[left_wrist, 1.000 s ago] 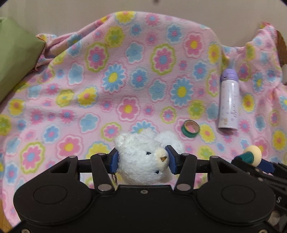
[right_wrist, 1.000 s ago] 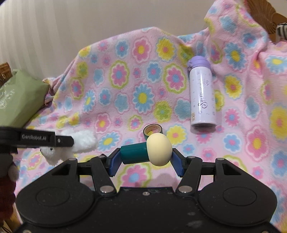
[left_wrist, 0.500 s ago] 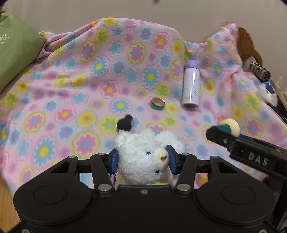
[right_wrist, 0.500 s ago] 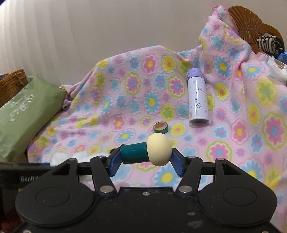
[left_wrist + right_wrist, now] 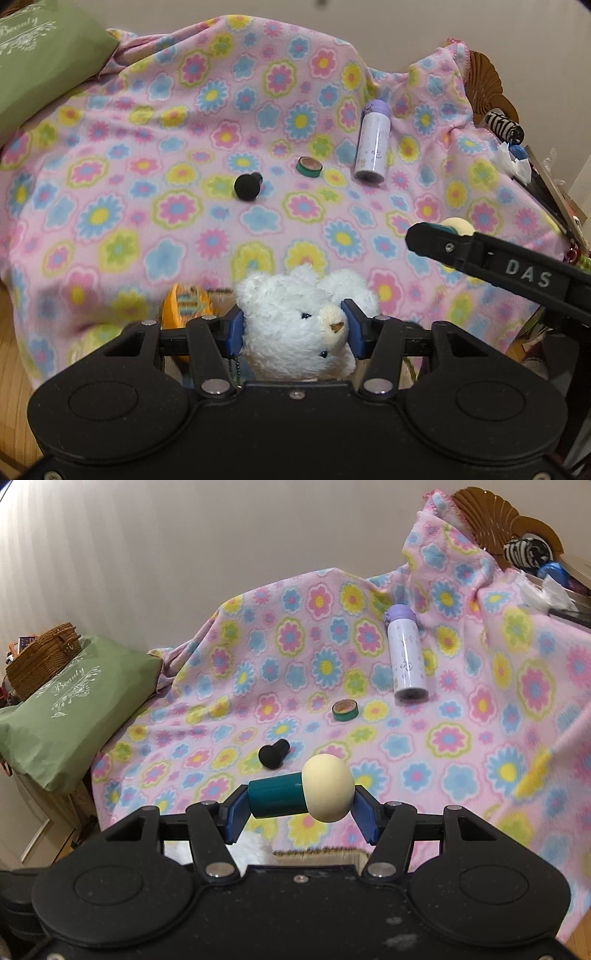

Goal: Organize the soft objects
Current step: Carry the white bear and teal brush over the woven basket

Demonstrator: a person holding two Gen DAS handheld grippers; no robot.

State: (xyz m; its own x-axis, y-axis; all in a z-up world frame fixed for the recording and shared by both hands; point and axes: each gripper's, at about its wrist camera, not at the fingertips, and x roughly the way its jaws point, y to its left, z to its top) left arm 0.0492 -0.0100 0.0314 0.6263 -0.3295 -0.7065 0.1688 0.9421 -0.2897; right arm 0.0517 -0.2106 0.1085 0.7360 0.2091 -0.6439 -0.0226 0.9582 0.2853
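My left gripper (image 5: 293, 328) is shut on a white plush bear (image 5: 299, 325), its blue pads pressing the bear's head from both sides. My right gripper (image 5: 301, 805) is shut on a mushroom-shaped toy (image 5: 301, 792) with a teal stem and a cream cap, held sideways. Both are lifted off the pink flowered blanket (image 5: 332, 672) and hang near its front edge. In the left wrist view the right gripper (image 5: 443, 236) reaches in from the right with the cream cap (image 5: 456, 225) showing behind it.
On the blanket lie a black mushroom-shaped piece (image 5: 273, 753), a green tape roll (image 5: 345, 709) and a purple-capped white bottle (image 5: 406, 661). A green pillow (image 5: 66, 709) and wicker basket (image 5: 42, 657) sit left. An orange patterned object (image 5: 188, 302) shows below the blanket edge.
Both grippers have drawn back from the blanket with their toys still held. More of the blanket shows, and the black piece has come into view.
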